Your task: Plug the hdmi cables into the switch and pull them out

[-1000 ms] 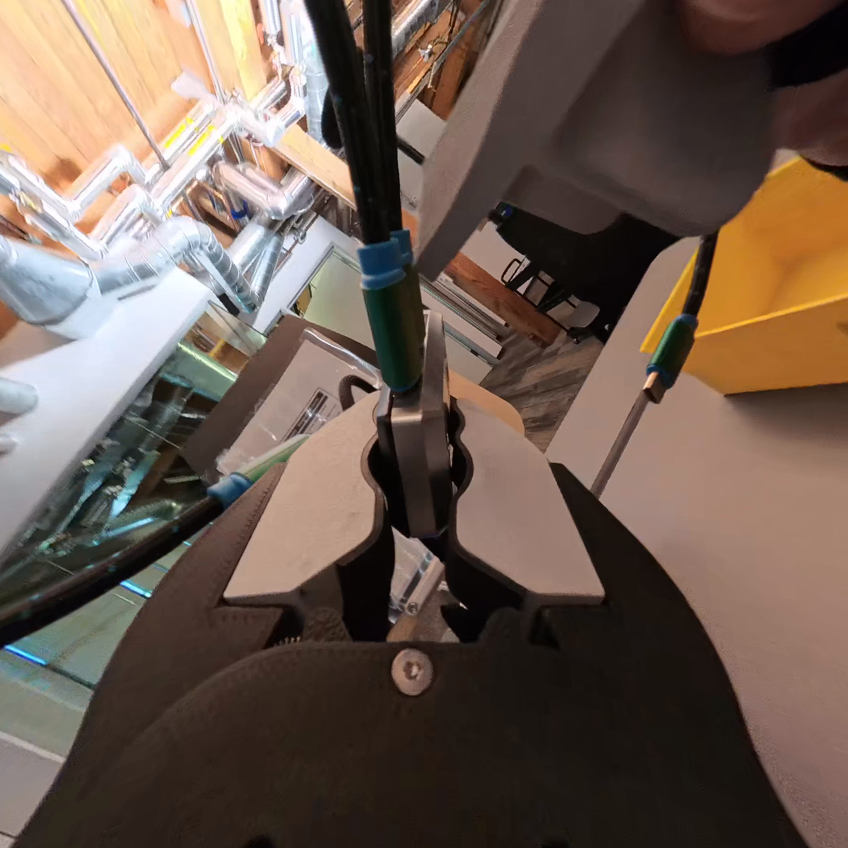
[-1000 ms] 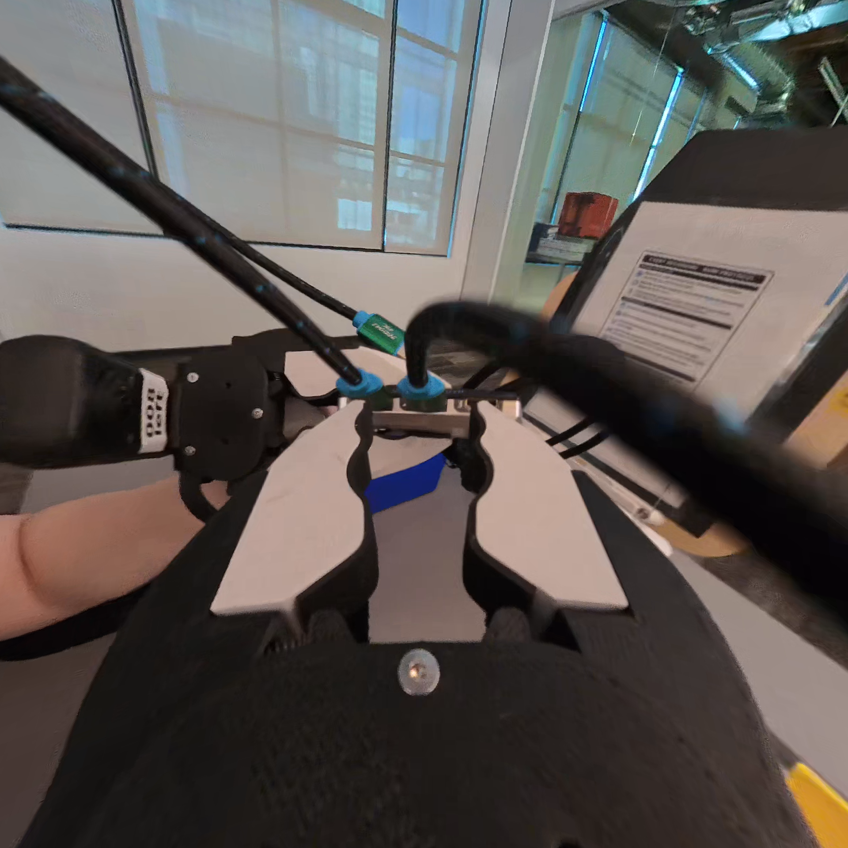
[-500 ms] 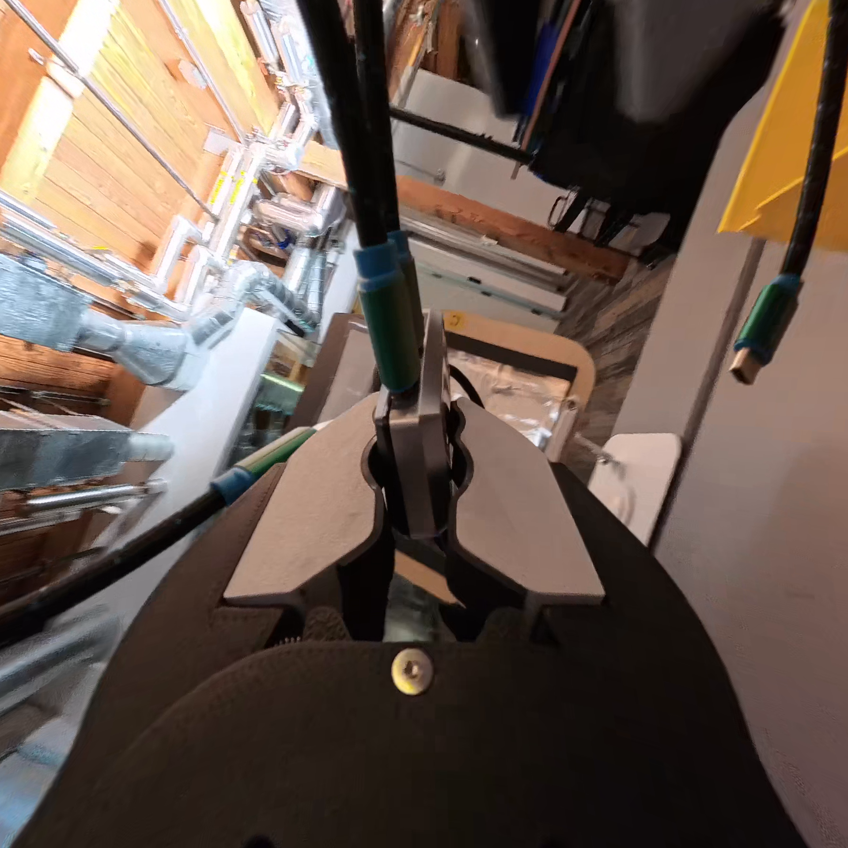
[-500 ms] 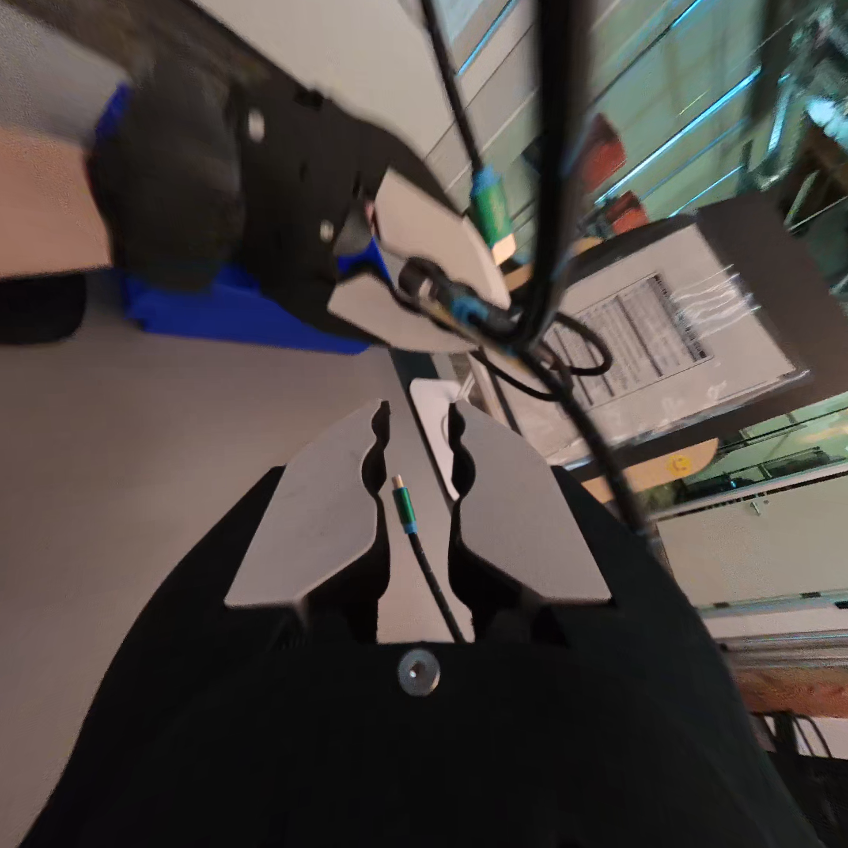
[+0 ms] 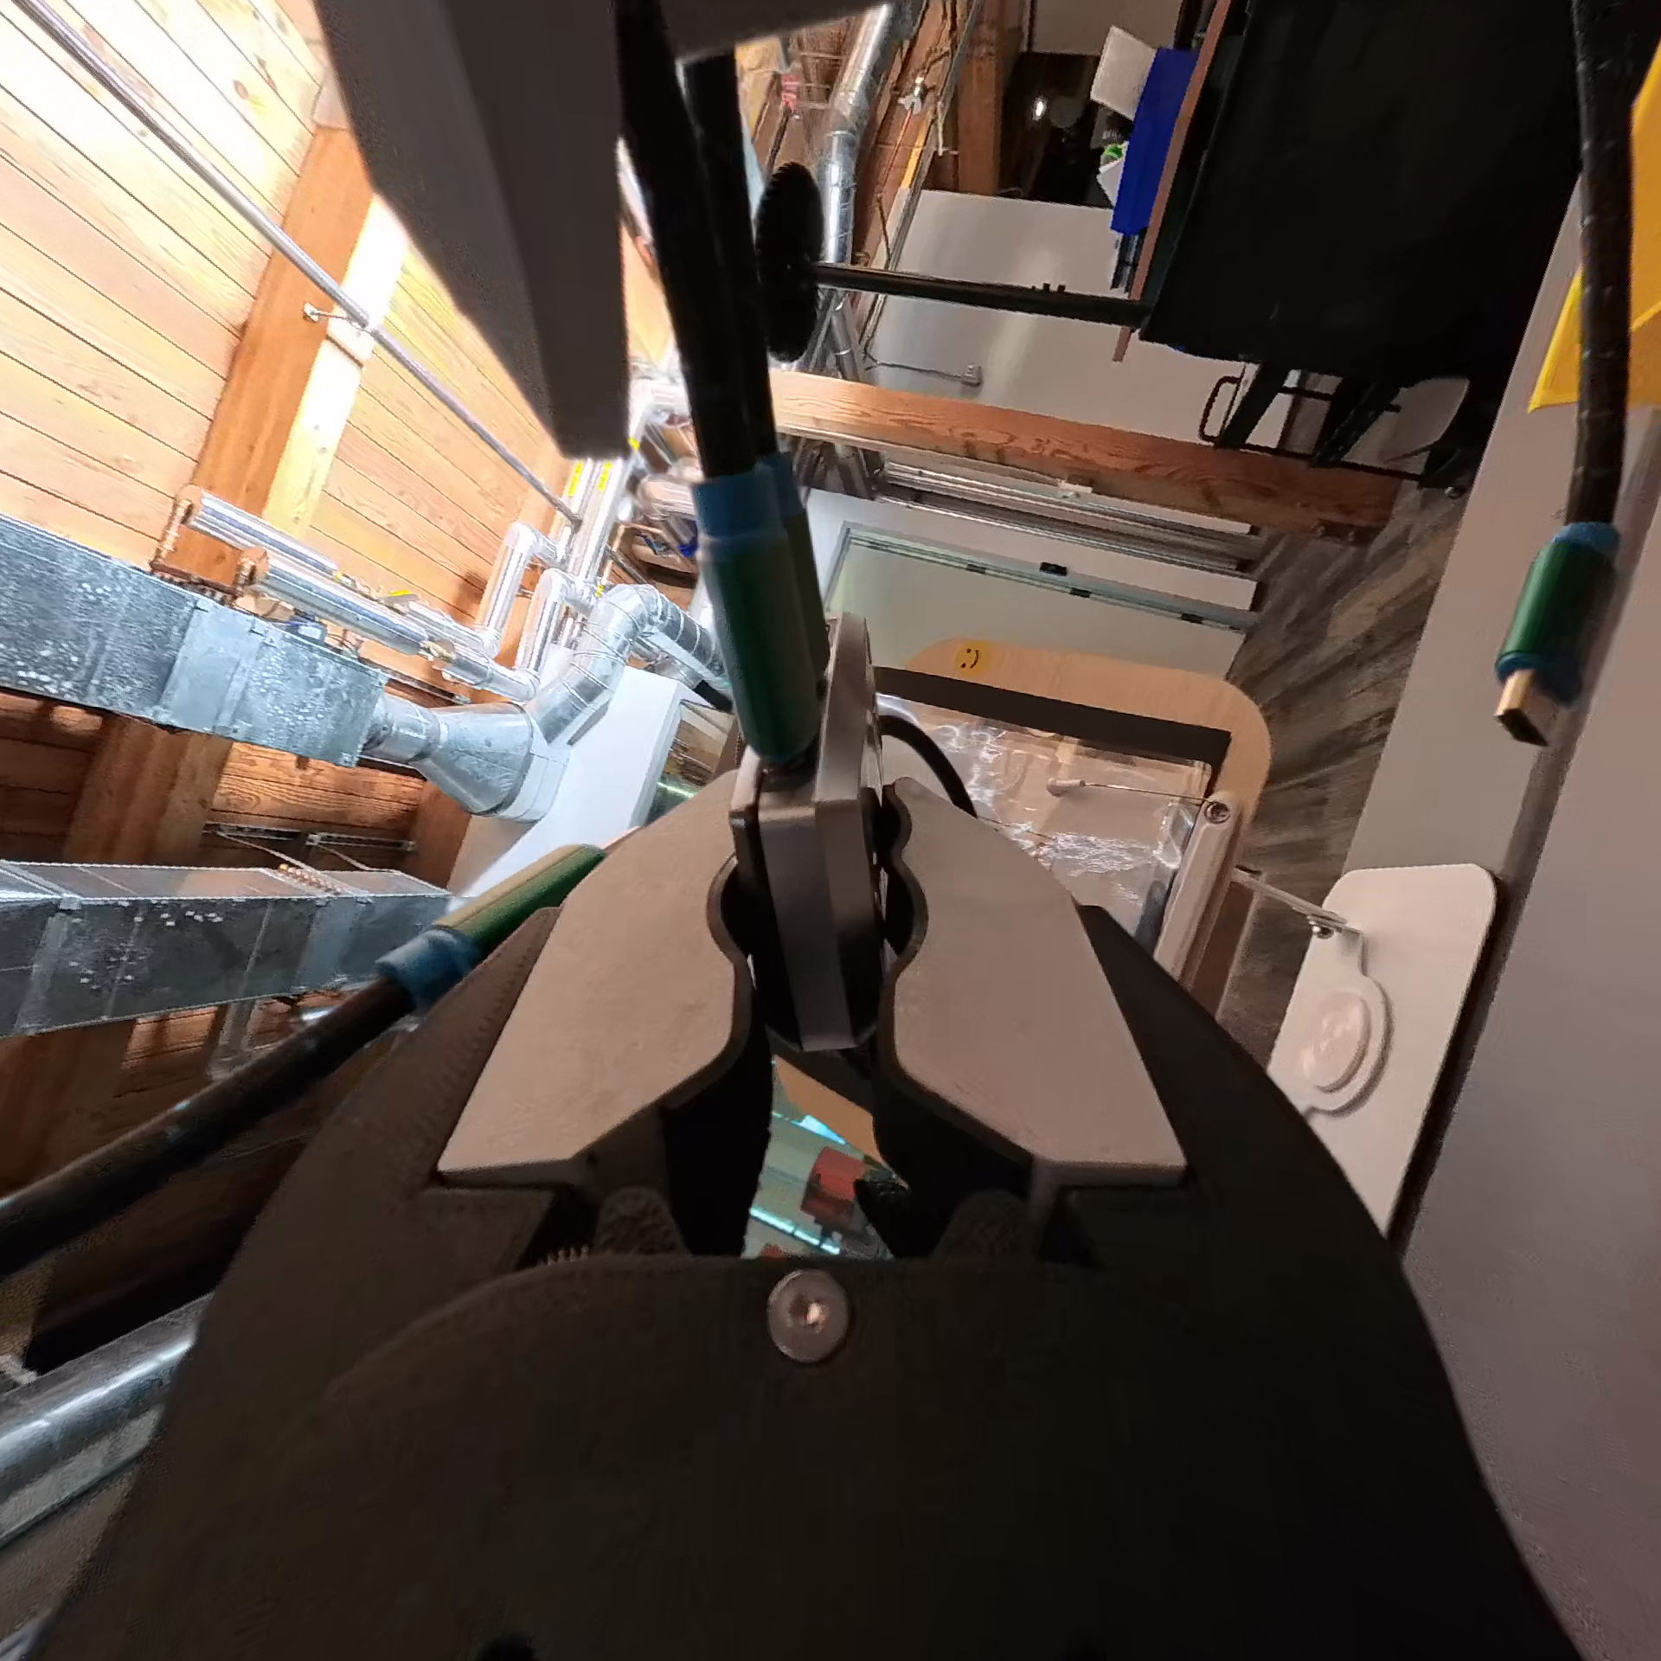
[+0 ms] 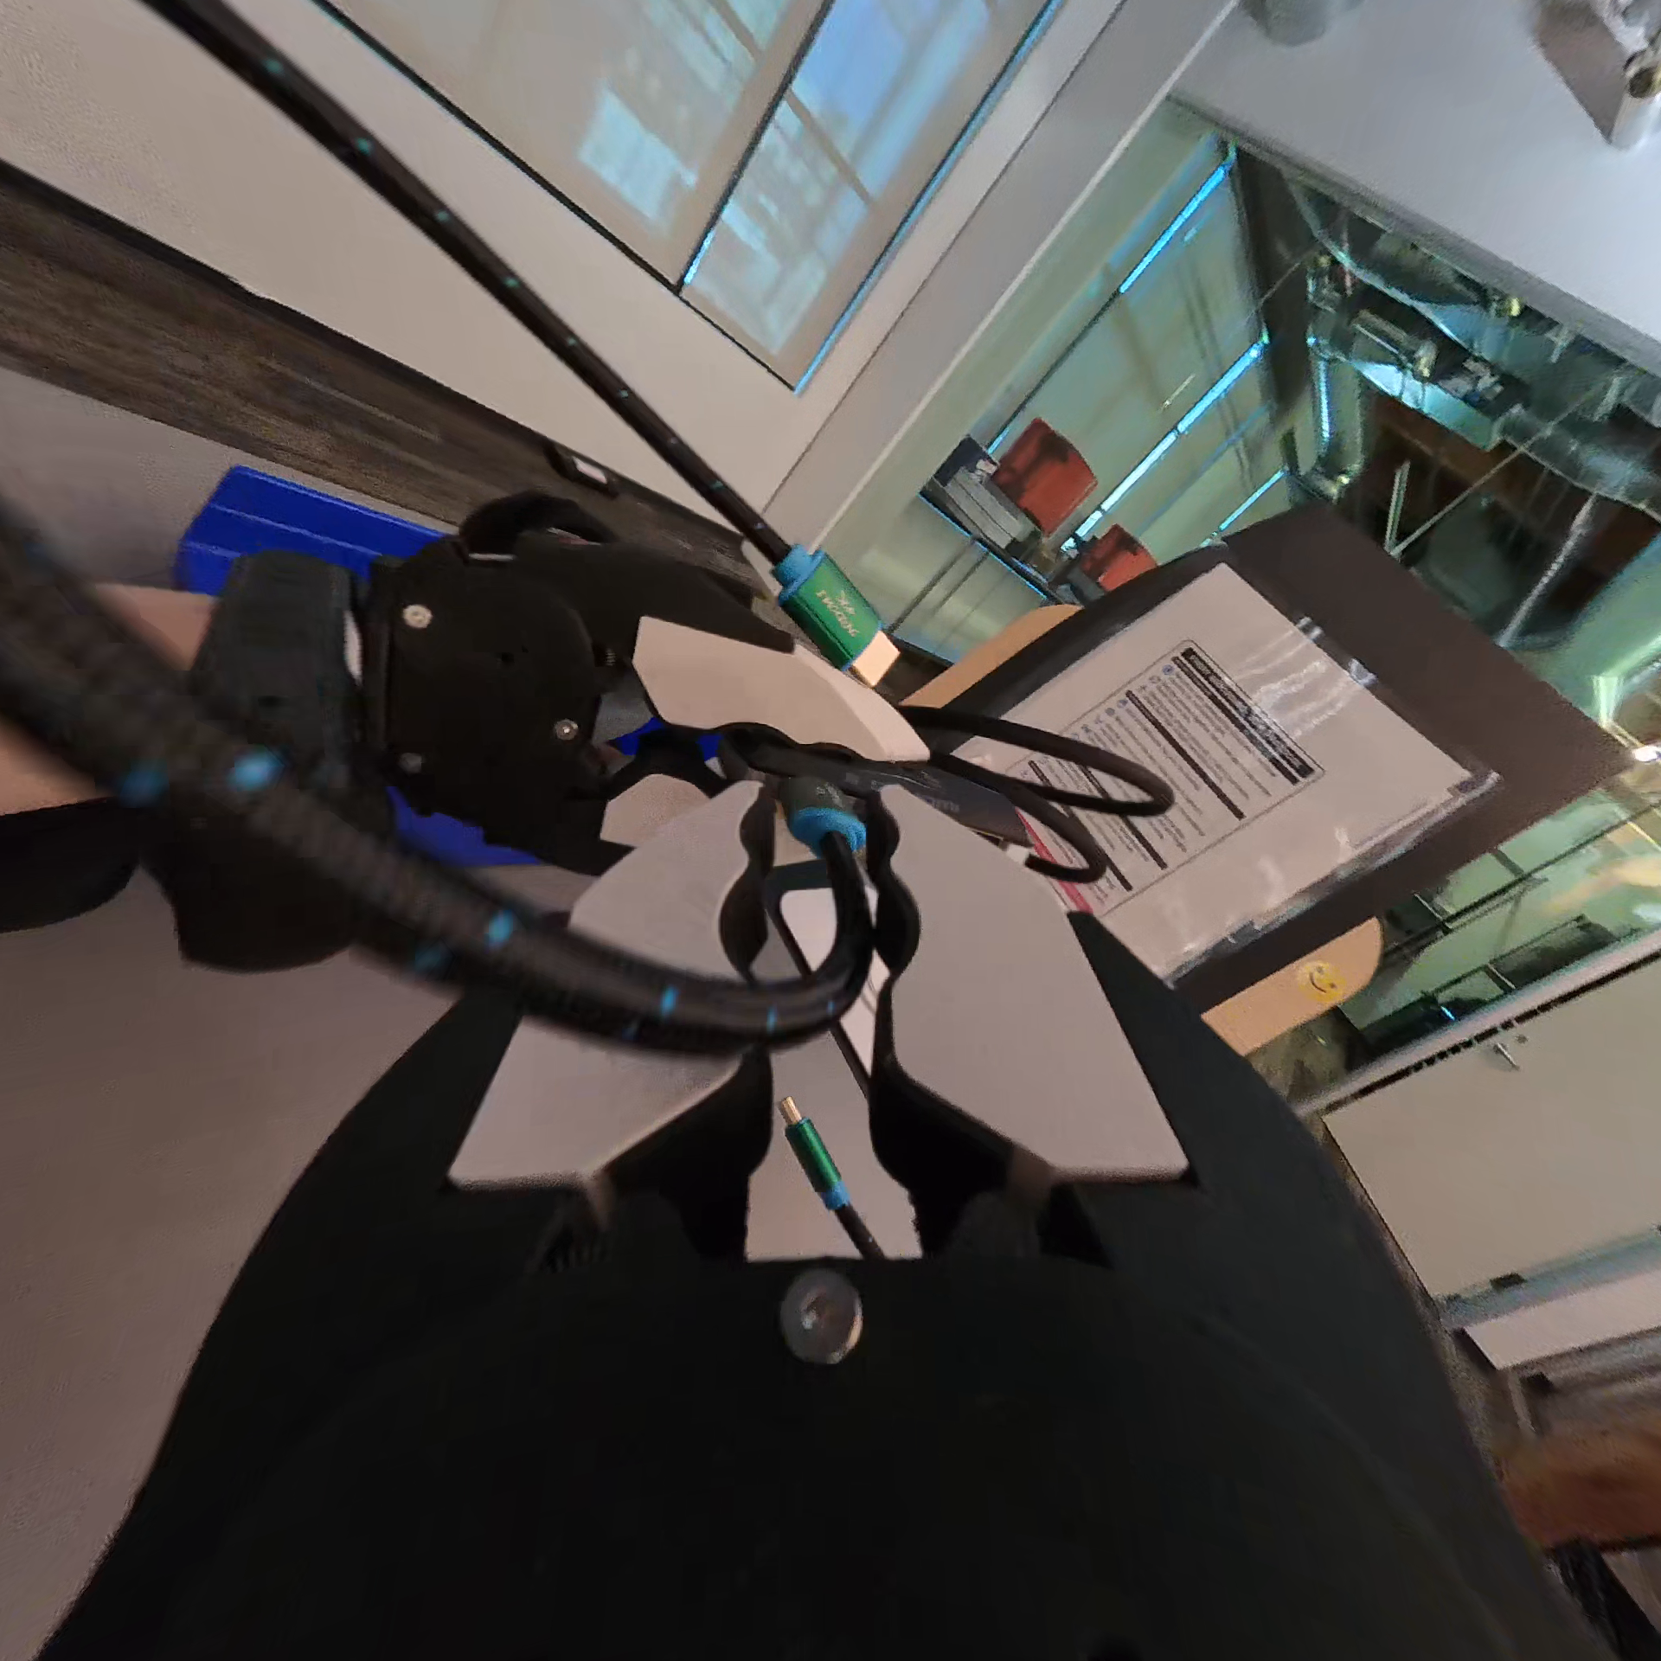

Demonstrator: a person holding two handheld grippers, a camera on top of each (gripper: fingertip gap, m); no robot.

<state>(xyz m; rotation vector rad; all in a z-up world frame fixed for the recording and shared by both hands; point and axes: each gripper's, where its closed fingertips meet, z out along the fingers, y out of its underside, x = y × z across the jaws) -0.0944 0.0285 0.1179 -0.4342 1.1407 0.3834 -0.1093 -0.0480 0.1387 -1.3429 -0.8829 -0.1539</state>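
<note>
My left gripper is shut on the thin grey hdmi switch and holds it up in the air. Two green plugs sit side by side in its top edge, and a third green plug shows at its left. My right gripper is open, its jaws standing either side of a blue-collared plug at the switch. Its grey finger shows in the left wrist view. A loose plug hangs free. Another loose plug lies on the table.
The grey table lies below. A blue bin stands behind my left gripper, and a yellow bin is at the right. A white pad lies on the table. A board with a printed sheet stands behind.
My right gripper swung away from the switch, then came back around one plugged-in plug, with its jaws narrower than a second ago. My left gripper kept the switch and tilted.
</note>
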